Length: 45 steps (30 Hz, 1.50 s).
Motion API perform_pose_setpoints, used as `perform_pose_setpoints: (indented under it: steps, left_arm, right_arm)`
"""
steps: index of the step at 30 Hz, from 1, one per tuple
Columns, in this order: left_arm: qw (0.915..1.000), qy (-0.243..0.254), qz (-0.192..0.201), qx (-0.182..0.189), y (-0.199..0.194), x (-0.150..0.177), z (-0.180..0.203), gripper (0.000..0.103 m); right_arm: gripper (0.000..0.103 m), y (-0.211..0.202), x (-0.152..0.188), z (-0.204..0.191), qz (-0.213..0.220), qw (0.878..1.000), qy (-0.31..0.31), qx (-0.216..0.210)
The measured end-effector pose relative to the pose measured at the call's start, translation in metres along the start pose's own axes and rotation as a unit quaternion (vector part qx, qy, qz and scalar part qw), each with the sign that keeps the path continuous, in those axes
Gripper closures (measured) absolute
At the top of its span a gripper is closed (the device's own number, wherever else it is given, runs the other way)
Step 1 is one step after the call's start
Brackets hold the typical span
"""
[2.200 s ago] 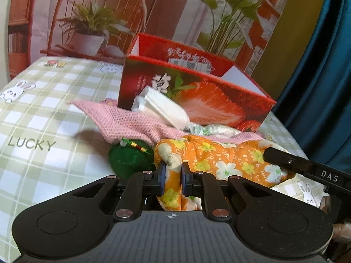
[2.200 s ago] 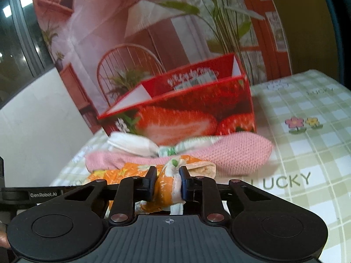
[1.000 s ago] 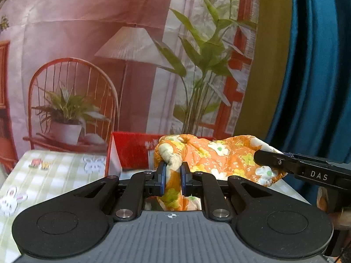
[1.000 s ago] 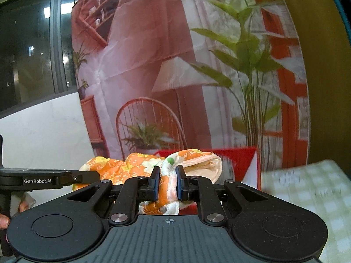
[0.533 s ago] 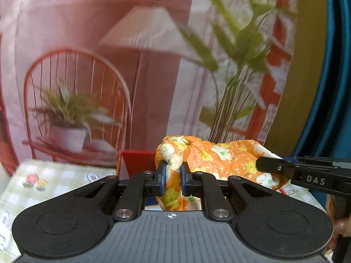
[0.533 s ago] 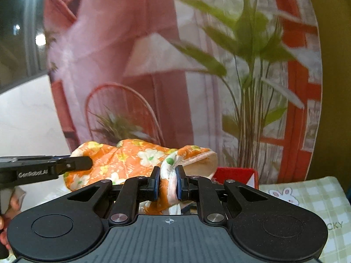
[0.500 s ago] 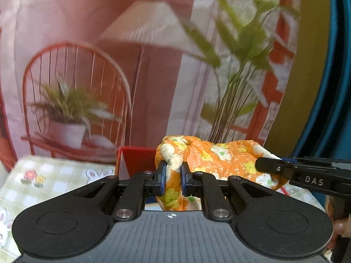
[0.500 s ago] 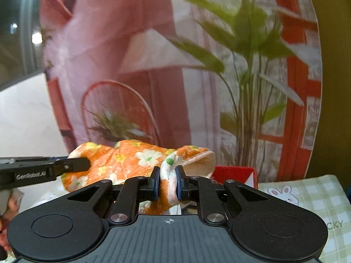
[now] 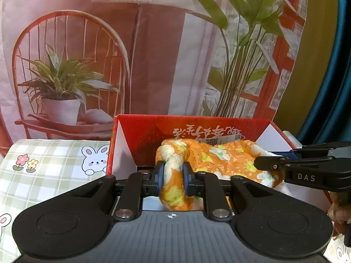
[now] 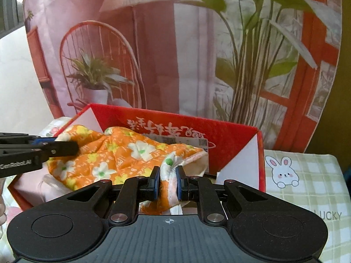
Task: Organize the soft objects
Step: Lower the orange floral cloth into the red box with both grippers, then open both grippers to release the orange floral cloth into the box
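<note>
An orange floral cloth (image 9: pixel 219 157) hangs stretched between both grippers over the open red strawberry box (image 9: pixel 149 131), its lower part inside the box walls. My left gripper (image 9: pixel 173 175) has a bunched end of the cloth between its pads, and its jaws are opening slightly while the pads still touch the fabric. In the right wrist view, my right gripper (image 10: pixel 167 180) is shut on the other edge of the cloth (image 10: pixel 122 153), above the same box (image 10: pixel 237 140). Each gripper's fingers show at the side of the other's view.
The box stands on a green checked tablecloth (image 9: pixel 54 164) with rabbit and flower prints, which also shows at the right (image 10: pixel 307 186). A printed backdrop (image 9: pixel 153 54) of a chair, lamp and plants hangs close behind. A blue curtain (image 9: pixel 337 87) lies right.
Both grippers have carried the cloth forward and down, from high before the backdrop to over the open box. The left jaws now stand a little wider around the fabric.
</note>
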<state>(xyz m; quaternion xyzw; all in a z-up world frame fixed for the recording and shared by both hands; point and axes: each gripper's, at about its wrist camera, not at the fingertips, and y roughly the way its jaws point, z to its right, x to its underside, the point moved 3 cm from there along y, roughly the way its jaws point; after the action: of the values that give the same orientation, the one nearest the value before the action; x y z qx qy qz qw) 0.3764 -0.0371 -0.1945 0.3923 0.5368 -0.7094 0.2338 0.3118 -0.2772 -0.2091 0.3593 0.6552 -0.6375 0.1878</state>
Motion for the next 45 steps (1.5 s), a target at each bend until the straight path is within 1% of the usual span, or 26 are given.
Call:
perform_pose_setpoints:
  steps: [1, 2, 3, 4, 5, 6, 7, 8, 9, 10, 11, 12, 13, 14, 15, 17, 19, 23, 27, 30, 34, 37, 41, 45]
  left_arm:
    - [1.0, 0.002, 0.001, -0.005, 0.0, 0.0, -0.001, 0.073]
    - [0.9999, 0.005, 0.002, -0.009, -0.001, 0.0, -0.001, 0.062]
    - [0.9999, 0.008, 0.005, -0.012, -0.002, -0.001, 0.0, 0.057]
    - [0.9998, 0.01, 0.008, -0.013, -0.004, -0.001, 0.0, 0.049]
    - [0.9998, 0.012, 0.011, -0.014, -0.007, -0.002, 0.001, 0.046]
    - [0.9997, 0.015, 0.012, -0.015, -0.01, -0.002, 0.002, 0.044]
    - [0.9996, 0.018, 0.013, -0.017, -0.013, -0.003, 0.003, 0.039]
    - [0.9995, 0.022, 0.014, -0.02, -0.016, -0.003, 0.004, 0.031]
    - [0.9993, 0.026, 0.016, -0.022, -0.02, -0.002, 0.006, 0.027]
    - [0.9991, 0.029, 0.019, -0.024, -0.025, -0.002, 0.008, 0.02]
    - [0.999, 0.031, 0.021, -0.024, -0.03, -0.001, 0.009, 0.014]
    - [0.9989, 0.032, 0.023, -0.024, -0.035, 0.0, 0.01, 0.011]
    - [0.9989, 0.031, 0.025, -0.025, -0.041, 0.0, 0.011, 0.006]
    - [0.9989, 0.03, 0.024, -0.027, -0.046, 0.002, 0.012, 0.001]
    - [0.9989, 0.026, 0.021, -0.032, -0.051, 0.003, 0.012, 0.0]
    - [0.999, 0.018, 0.018, -0.038, -0.061, 0.007, 0.012, 0.0]
    - [0.9988, 0.017, 0.016, -0.042, -0.069, 0.011, 0.012, 0.0]
    - [0.998, 0.026, 0.016, -0.055, -0.087, 0.019, 0.016, 0.0]
    - [0.9977, 0.026, 0.018, -0.059, -0.106, 0.031, 0.021, 0.0]
    - [0.998, 0.022, 0.014, -0.058, -0.117, 0.044, 0.022, 0.0]
    - [0.9981, 0.017, 0.006, -0.058, -0.129, 0.061, 0.023, 0.0]
    - [0.9981, 0.016, 0.01, -0.058, -0.137, 0.073, 0.026, 0.0]
    - [0.9967, 0.035, 0.007, -0.072, -0.144, 0.092, 0.034, 0.0]
    - [0.9979, 0.031, 0.0, -0.057, -0.15, 0.112, 0.04, 0.0]
  right_arm:
    - [0.086, 0.001, 0.001, 0.0, -0.003, 1.0, -0.001, 0.006]
    - [0.08, 0.001, 0.002, 0.0, -0.005, 1.0, -0.003, 0.015]
    - [0.075, 0.001, 0.002, 0.001, -0.005, 1.0, -0.004, 0.025]
    - [0.074, -0.001, 0.002, 0.001, 0.0, 0.999, -0.007, 0.032]
    - [0.071, -0.003, 0.002, 0.002, 0.006, 0.999, -0.01, 0.035]
    - [0.062, -0.005, 0.002, 0.001, 0.012, 0.999, -0.012, 0.038]
    - [0.057, -0.009, 0.001, 0.001, 0.019, 0.999, -0.015, 0.043]
    - [0.048, -0.012, 0.001, 0.001, 0.025, 0.998, -0.017, 0.046]
    - [0.042, -0.017, 0.001, -0.001, 0.032, 0.998, -0.021, 0.046]
    - [0.039, -0.02, 0.0, -0.001, 0.036, 0.998, -0.025, 0.046]
    - [0.032, -0.025, 0.0, -0.003, 0.038, 0.998, -0.028, 0.048]
    - [0.028, -0.03, 0.001, -0.005, 0.042, 0.997, -0.031, 0.05]
    - [0.024, -0.034, 0.001, -0.007, 0.045, 0.997, -0.033, 0.049]
    - [0.016, -0.038, 0.002, -0.008, 0.048, 0.997, -0.035, 0.048]
    - [0.008, -0.043, 0.003, -0.01, 0.052, 0.997, -0.037, 0.047]
    - [0.001, -0.054, 0.005, -0.014, 0.061, 0.996, -0.041, 0.048]
    - [0.001, -0.064, 0.008, -0.017, 0.068, 0.996, -0.041, 0.049]
    - [0.0, -0.085, 0.018, -0.019, 0.084, 0.996, -0.021, 0.036]
    - [0.0, -0.103, 0.037, -0.025, 0.106, 0.994, -0.018, 0.013]
    - [0.0, -0.114, 0.053, -0.031, 0.12, 0.992, -0.019, 0.017]
    - [0.0, -0.128, 0.073, -0.035, 0.138, 0.99, -0.003, 0.018]
    - [0.0, -0.136, 0.093, -0.037, 0.14, 0.99, -0.001, 0.009]
    - [0.0, -0.145, 0.117, -0.041, 0.135, 0.991, 0.007, 0.011]
    - [0.0, -0.151, 0.14, -0.044, 0.125, 0.992, 0.02, 0.002]
